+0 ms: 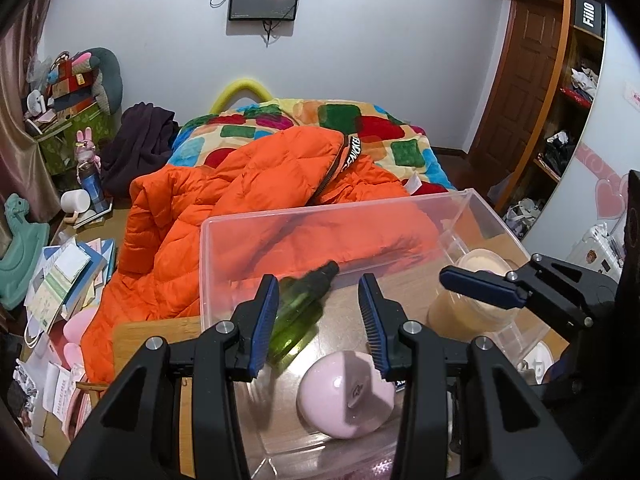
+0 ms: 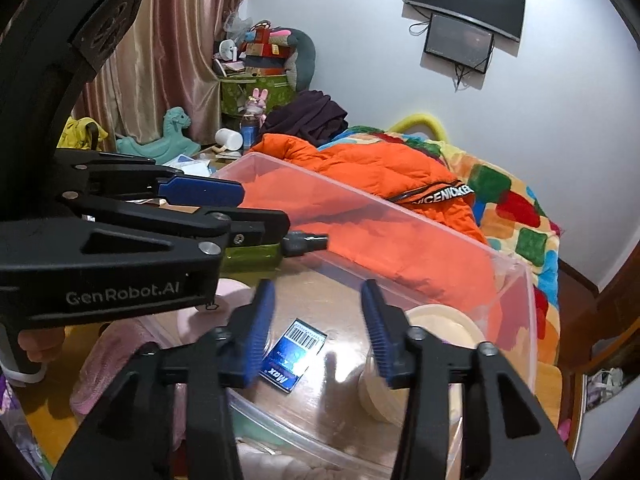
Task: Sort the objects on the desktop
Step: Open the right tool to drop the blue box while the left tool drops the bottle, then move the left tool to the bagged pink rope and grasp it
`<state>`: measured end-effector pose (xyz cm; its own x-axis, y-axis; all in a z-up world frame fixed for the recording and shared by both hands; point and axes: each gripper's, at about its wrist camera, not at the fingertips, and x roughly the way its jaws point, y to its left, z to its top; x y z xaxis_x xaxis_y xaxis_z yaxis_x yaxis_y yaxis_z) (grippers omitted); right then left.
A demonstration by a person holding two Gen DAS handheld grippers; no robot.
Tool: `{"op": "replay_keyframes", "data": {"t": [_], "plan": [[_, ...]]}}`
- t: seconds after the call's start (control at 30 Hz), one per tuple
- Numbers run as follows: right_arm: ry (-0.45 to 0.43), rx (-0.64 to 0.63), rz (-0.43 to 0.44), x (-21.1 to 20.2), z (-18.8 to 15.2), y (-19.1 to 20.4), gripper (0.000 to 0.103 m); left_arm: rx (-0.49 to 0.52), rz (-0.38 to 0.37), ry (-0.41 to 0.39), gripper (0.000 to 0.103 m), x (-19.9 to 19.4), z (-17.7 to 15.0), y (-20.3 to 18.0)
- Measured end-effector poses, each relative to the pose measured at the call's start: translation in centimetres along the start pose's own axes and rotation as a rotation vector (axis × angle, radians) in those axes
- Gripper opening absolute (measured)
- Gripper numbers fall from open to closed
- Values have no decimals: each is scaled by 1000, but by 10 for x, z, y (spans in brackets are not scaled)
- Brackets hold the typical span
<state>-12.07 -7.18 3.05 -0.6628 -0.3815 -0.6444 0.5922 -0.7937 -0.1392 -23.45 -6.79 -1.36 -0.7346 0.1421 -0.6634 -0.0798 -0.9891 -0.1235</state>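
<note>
Bottle (image 1: 298, 316), green, smooth, probably slippery: grip mid-body. Box (image 2: 294, 356), blue, light, stiff. Left tongs (image 1: 320, 320), right tongs (image 2: 320, 330): parted, empty, over bin (image 1: 320, 210).

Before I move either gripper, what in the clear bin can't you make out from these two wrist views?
- Green spray bottle: base hidden behind the left gripper's finger; right view shows only its cap.
- Pink round object: what it is stays unclear, partly behind a finger.
- Blue box: small print unreadable.
- Cream jar: lower part blurred through the bin wall.
</note>
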Motion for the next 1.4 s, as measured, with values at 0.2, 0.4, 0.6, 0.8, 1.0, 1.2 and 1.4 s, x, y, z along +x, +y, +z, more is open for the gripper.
{"op": "replay_keyframes", "data": {"t": [0.2,0.4,0.6,0.8,1.0,1.2,1.4], "plan": [[-31,5,-31,-13,1,0,53,-3,0,-25,51,-14,0,-3],[-72,35,-43,-37,-4,-4,59,8,12,-74,59,-40,0,-12],[-99,79,-51,-62,-15,-7,68,28,49,-125,74,-67,-6,-21],[-125,143,-62,-88,-31,-13,72,33,89,-169,91,-93,-21,-30],[-161,220,-109,-113,-54,-21,79,22,117,-170,93,-103,-40,-34],[-164,332,-107,-124,-86,-29,80,-5,133,-139,94,-102,-69,-36],[-139,411,-164,-122,-121,-33,80,-11,152,-95,94,-92,-100,-44]]}}
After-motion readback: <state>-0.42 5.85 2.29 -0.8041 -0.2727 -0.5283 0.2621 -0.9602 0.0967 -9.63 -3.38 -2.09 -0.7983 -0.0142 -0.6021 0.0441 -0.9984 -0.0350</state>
